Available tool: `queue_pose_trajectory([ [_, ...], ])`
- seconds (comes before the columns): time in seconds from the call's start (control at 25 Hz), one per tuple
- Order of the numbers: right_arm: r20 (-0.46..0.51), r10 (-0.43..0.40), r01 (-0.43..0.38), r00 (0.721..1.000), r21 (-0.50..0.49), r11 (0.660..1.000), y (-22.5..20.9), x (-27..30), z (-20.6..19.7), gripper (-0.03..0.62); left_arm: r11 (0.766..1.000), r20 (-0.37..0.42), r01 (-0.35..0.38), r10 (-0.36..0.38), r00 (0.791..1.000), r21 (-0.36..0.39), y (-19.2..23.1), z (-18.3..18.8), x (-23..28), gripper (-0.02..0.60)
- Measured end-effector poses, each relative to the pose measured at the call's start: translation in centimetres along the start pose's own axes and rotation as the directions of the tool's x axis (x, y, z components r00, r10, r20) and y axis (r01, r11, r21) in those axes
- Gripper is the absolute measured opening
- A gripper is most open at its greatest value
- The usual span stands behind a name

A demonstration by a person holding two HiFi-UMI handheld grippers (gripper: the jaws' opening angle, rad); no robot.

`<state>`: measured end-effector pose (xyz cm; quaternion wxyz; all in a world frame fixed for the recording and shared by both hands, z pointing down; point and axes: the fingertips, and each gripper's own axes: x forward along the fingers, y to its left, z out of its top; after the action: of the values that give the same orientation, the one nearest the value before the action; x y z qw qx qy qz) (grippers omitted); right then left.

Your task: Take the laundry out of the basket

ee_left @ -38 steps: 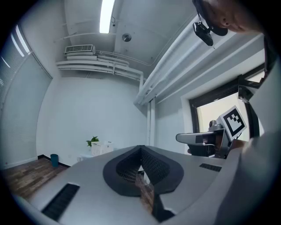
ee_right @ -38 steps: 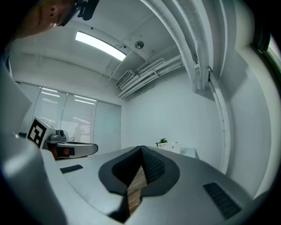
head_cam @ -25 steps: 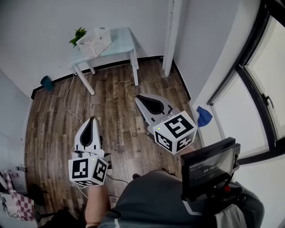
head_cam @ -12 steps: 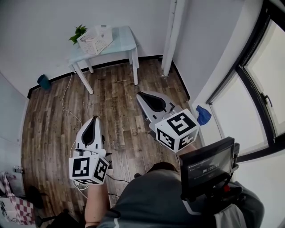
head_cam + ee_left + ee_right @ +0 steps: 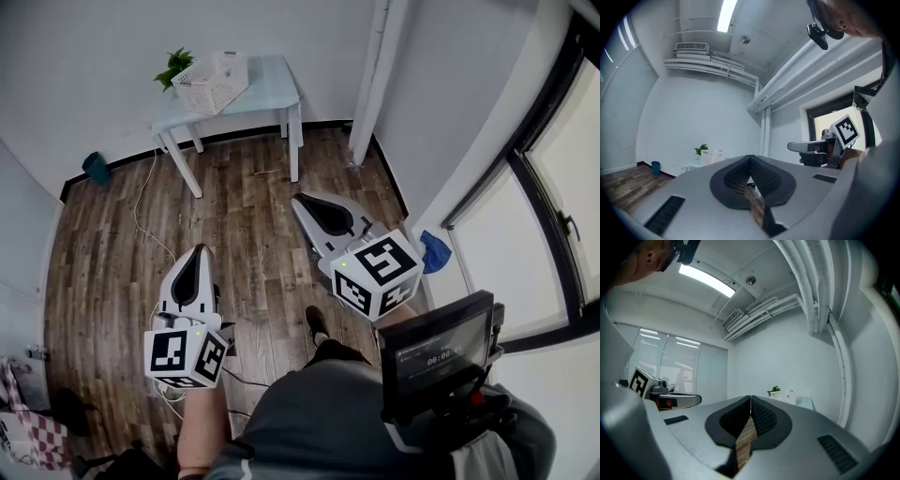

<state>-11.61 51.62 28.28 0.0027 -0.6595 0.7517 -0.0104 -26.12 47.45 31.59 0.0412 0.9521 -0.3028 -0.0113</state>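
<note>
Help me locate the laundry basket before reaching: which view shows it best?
Head view: the whole basket shows from above on the small table, beside the plant. Both gripper views show it only small and distant, past their jaws.

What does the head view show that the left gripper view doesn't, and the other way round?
Only the head view: a blue bundle by the window and the person's shoe. Only the left gripper view: the ceiling light and a wall air conditioner. Both: the white basket and plant on the small table, the blue bin.
</note>
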Motion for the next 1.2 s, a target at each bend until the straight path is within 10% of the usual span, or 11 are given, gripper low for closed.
queue_pose_trajectory([
  [1.2, 0.044, 0.164, -0.167, 0.986, 0.079, 0.983, -20.4, 18.0, 0.6, 0.017, 0.986, -0.051, -0.154, 0.157, 0.986, 0.059, 6.3, 1.5, 25.2, 0.002],
])
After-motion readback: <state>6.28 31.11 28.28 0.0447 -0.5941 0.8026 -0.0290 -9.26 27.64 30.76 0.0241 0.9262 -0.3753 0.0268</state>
